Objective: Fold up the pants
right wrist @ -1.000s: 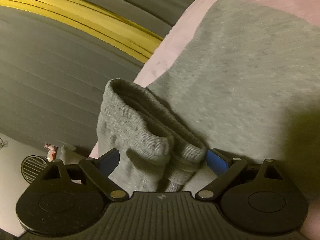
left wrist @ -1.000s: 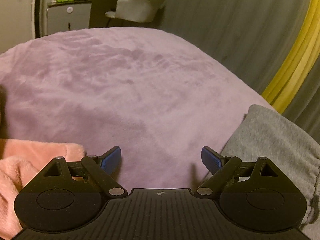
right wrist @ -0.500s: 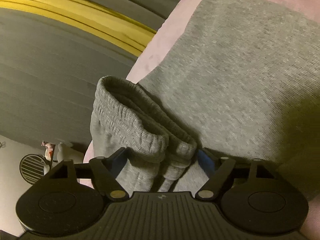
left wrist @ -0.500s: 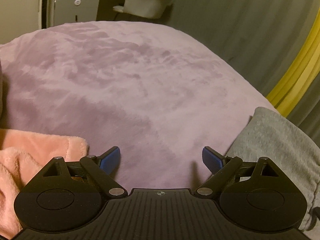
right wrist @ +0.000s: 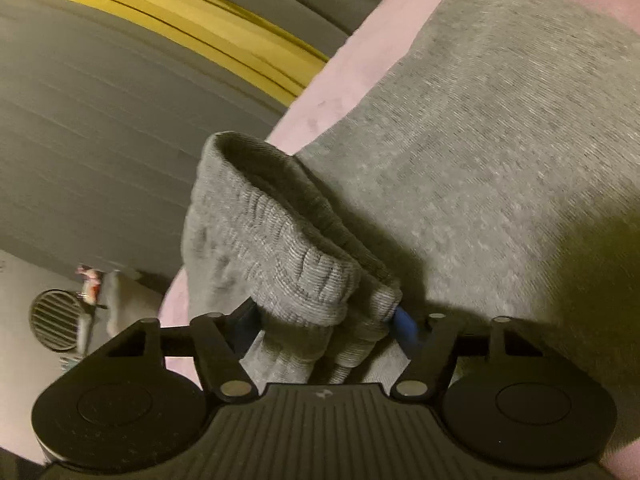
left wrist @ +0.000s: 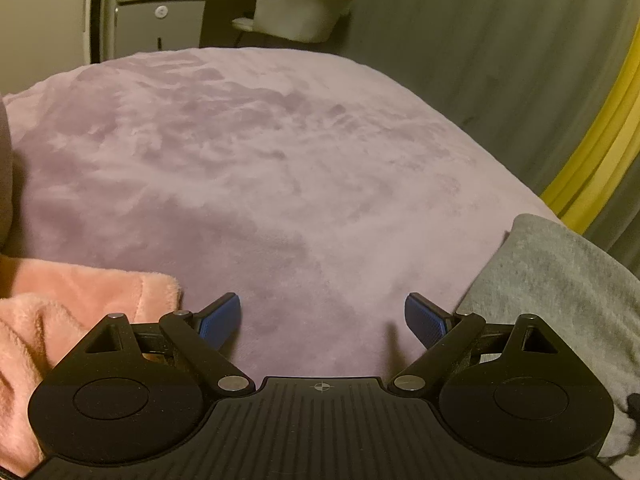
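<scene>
The grey pants (right wrist: pixel 500 160) lie flat on a purple blanket (right wrist: pixel 360 80) at the bed's edge. Their ribbed hem (right wrist: pixel 272 232) stands up in a folded loop between the jaws of my right gripper (right wrist: pixel 324 328). Those jaws are closing, and both blue pads press against the bunched ribbing. One blue fingertip (right wrist: pixel 404 324) shows at the fabric's right side; the other is mostly hidden behind the cloth. My left gripper (left wrist: pixel 322 320) hovers open over bare blanket (left wrist: pixel 280 160) with nothing between its fingers. One end of the pants (left wrist: pixel 560 300) lies just right of it.
A pink fleece cloth (left wrist: pixel 80 308) lies bunched by the left gripper's left finger. Grey curtains with a yellow stripe (left wrist: pixel 592 152) hang past the bed's right edge. A pale chair (left wrist: pixel 304 12) and a cabinet (left wrist: pixel 160 24) stand beyond the far end.
The right gripper's jaws have come together around the ribbed hem, which now bunches tighter between the pads. The left gripper has stayed open in place.
</scene>
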Action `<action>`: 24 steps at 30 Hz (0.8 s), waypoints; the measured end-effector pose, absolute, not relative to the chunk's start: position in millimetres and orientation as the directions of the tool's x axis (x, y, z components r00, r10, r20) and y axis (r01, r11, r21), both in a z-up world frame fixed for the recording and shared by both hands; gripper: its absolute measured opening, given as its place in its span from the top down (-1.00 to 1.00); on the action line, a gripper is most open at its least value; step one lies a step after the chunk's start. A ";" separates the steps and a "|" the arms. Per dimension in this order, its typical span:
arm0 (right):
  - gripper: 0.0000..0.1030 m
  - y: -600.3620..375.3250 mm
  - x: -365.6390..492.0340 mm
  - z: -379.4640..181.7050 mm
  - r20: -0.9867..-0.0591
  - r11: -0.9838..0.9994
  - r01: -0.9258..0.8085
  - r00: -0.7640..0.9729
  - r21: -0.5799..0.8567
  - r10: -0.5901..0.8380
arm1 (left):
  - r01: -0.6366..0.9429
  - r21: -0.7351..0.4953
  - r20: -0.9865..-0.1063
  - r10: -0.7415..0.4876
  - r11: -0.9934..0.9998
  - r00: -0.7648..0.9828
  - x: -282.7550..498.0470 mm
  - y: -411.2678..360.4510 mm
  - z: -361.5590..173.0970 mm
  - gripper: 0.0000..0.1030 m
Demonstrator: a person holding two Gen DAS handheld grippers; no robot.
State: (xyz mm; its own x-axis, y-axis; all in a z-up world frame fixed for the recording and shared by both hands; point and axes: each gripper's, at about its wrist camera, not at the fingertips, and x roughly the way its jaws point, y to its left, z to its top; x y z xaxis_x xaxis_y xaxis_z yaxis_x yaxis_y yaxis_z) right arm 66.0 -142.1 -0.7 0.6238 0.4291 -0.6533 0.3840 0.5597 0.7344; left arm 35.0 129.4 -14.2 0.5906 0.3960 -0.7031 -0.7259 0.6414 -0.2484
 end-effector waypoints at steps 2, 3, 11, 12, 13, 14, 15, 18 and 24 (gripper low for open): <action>-0.33 -144.3 60.6 -1.8 -0.629 0.539 0.370 0.637 0.756 0.445 | -0.726 -0.245 -0.702 0.399 0.642 0.590 35.5 128.5 -14.6 -0.82; -0.39 -143.7 61.9 -6.1 -0.623 0.523 0.376 0.637 0.765 0.454 | -0.726 -0.244 -0.703 0.399 0.643 0.589 35.8 128.4 -14.7 -0.82; -0.86 -144.7 80.6 -17.2 -0.595 0.419 0.425 0.631 0.802 0.498 | -0.726 -0.245 -0.704 0.397 0.643 0.589 37.1 128.6 -14.6 -0.84; -0.78 -143.2 82.3 -16.0 -0.608 0.441 0.424 0.623 0.791 0.492 | -0.726 -0.244 -0.705 0.397 0.643 0.589 36.9 128.9 -14.8 -0.84; -0.50 -138.5 86.5 -13.7 -0.628 0.469 0.426 0.615 0.774 0.477 | -0.726 -0.245 -0.705 0.396 0.642 0.588 36.8 129.0 -14.9 -0.84; -0.38 -135.4 86.9 -9.9 -0.663 0.517 0.431 0.600 0.740 0.448 | -0.727 -0.245 -0.705 0.397 0.641 0.588 36.8 129.1 -14.8 -0.84; -0.30 -130.4 88.0 -6.5 -0.677 0.554 0.417 0.596 0.721 0.432 | -0.728 -0.246 -0.705 0.398 0.640 0.588 36.8 129.2 -14.7 -0.84; -0.11 -123.1 86.2 10.4 -0.702 0.642 0.371 0.597 0.671 0.388 | -0.730 -0.245 -0.704 0.401 0.638 0.587 36.9 128.7 -15.1 -0.84; 0.18 -102.6 88.2 73.2 -0.644 0.767 0.178 0.675 0.617 0.361 | -0.730 -0.245 -0.700 0.405 0.638 0.589 35.3 128.7 -15.6 -0.84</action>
State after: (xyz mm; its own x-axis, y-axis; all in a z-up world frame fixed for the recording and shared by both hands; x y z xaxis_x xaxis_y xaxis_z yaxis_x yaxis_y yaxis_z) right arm 88.2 -102.6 73.2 0.6750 0.3606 -0.6437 0.1783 0.7669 0.6165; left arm 35.3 128.7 -15.6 0.5885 0.4053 -0.6995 -0.7303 0.6377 -0.2449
